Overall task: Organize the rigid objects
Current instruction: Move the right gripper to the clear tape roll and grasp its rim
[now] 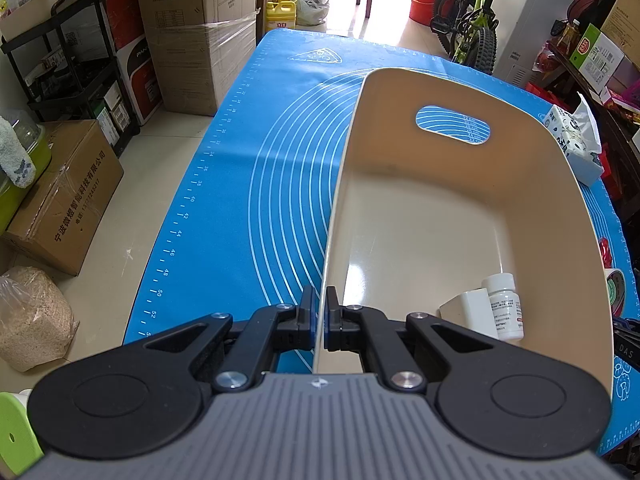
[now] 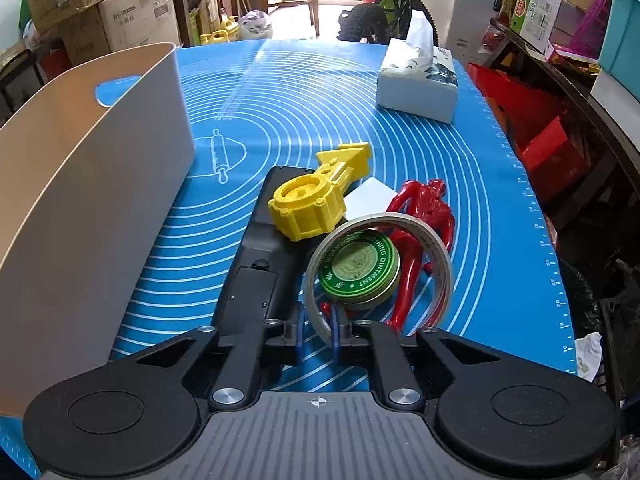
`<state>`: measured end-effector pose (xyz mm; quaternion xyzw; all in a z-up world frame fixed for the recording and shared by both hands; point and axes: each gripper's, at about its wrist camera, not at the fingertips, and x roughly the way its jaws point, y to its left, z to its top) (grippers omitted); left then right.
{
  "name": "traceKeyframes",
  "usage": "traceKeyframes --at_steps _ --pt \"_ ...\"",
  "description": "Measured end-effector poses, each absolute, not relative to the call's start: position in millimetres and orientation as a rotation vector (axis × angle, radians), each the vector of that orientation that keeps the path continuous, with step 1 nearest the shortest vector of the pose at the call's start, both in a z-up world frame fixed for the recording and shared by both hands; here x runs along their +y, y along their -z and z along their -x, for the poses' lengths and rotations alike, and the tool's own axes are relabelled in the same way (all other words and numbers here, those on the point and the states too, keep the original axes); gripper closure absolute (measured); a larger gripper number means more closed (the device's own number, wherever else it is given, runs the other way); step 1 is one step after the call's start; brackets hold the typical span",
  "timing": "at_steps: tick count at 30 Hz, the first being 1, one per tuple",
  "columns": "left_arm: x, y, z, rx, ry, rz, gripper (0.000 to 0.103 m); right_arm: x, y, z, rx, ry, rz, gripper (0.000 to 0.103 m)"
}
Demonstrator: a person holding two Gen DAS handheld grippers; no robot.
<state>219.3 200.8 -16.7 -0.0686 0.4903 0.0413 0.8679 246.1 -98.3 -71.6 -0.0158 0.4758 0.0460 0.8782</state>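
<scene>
My left gripper (image 1: 320, 312) is shut on the near left wall of a cream plastic bin (image 1: 440, 208). Inside the bin lie a white pill bottle (image 1: 505, 306) and a white block (image 1: 468, 312). The bin also shows in the right wrist view (image 2: 80, 184). My right gripper (image 2: 320, 332) is shut on the rim of a clear tape roll (image 2: 436, 252), which is tilted up off the mat. Behind the roll sit a green ointment tin (image 2: 360, 266), a red figurine (image 2: 424, 216), a yellow plastic part (image 2: 316, 204), a black remote (image 2: 260, 256) and a white box (image 2: 368, 198).
A blue baking mat (image 1: 240, 184) covers the table. A tissue box (image 2: 418, 80) stands at its far right, also in the left wrist view (image 1: 576, 140). Cardboard boxes and shelves line the floor on the left; a bicycle (image 1: 472, 28) stands beyond the table.
</scene>
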Motion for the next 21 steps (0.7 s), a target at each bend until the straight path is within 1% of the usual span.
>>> traceKeyframes --at_steps 9,21 --pt "200 17 -220 1.026 -0.086 0.143 0.098 -102 59 -233 0.899 -0.044 0.006 0.087" --pt "200 17 -220 1.026 -0.087 0.143 0.098 -111 34 -227 0.814 -0.017 -0.053 0.087"
